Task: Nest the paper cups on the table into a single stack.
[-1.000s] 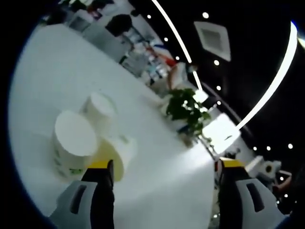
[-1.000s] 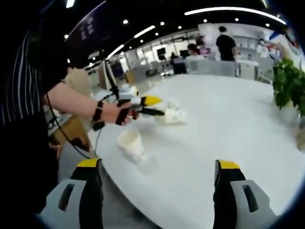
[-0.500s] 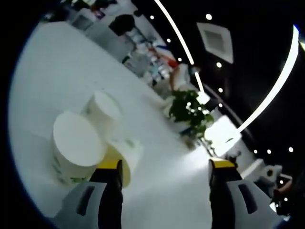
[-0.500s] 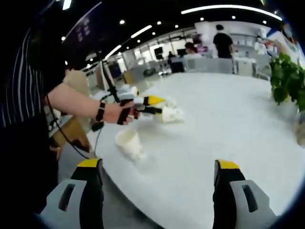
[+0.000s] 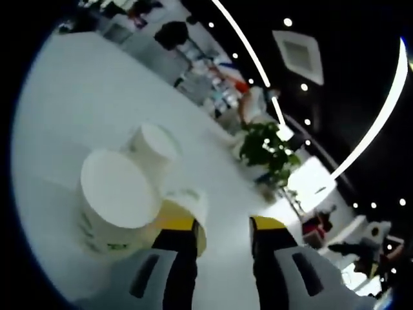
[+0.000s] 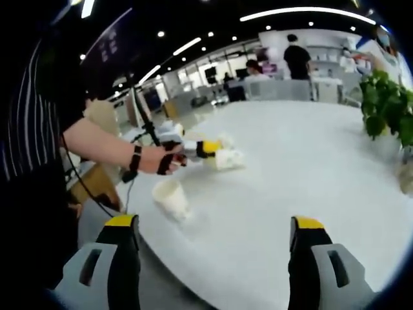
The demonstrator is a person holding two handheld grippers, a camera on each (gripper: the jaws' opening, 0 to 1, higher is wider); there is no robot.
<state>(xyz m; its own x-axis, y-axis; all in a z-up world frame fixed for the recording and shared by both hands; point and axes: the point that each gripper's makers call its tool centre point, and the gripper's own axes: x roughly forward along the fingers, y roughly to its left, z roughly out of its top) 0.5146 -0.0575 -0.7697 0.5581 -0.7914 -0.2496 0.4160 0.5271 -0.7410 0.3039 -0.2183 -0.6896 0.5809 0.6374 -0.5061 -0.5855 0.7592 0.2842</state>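
Note:
In the left gripper view two white paper cups stand upside down: a big one (image 5: 115, 194) with green print and a smaller one (image 5: 155, 144) behind it. A third cup (image 5: 191, 199) lies on its side beside them, its yellowish inside facing me. My left gripper (image 5: 224, 224) is at this cup's mouth, jaws narrowed with a gap still between them and the left jaw over the opening. In the right gripper view the left gripper (image 6: 210, 148) touches the cup cluster (image 6: 229, 158), and a lone cup (image 6: 169, 196) sits near the table edge. My right gripper (image 6: 214, 223) hangs open, holding nothing.
The white round table (image 6: 303, 155) curves away at its near edge. A potted plant (image 5: 268, 147) stands at the far side, also the plant (image 6: 386, 110) at the right. The person's arm (image 6: 106, 143) reaches in from the left. People (image 6: 297, 55) stand in the background.
My left gripper's jaws have drawn much closer together around the lying cup's mouth, and the gripper has moved in toward the cups. The right gripper has stayed open and still.

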